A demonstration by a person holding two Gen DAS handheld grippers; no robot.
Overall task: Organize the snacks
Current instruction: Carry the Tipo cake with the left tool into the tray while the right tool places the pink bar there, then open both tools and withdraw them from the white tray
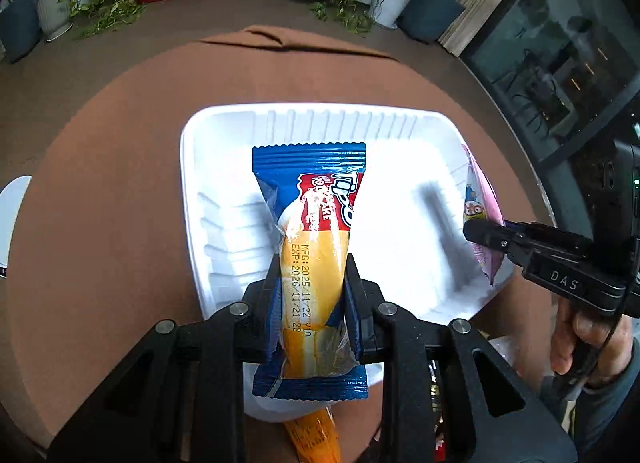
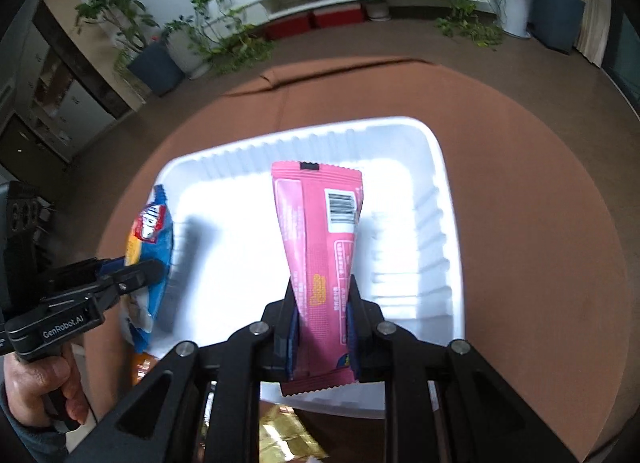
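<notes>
while above tray [image 1: 192, 167], clamped snacks [image 1: 312, 263]

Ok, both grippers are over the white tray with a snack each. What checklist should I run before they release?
1. Left gripper shut on the blue Tipo cake packet: ok.
2. Right gripper shut on the pink snack packet: ok.
3. Both packets held above the white tray, inside its rim: ok.
4. Tray floor under both packets free of other snacks: ok.
5. Grippers apart, not touching each other: ok.
6. Height of packets above the tray floor: cannot tell.
</notes>
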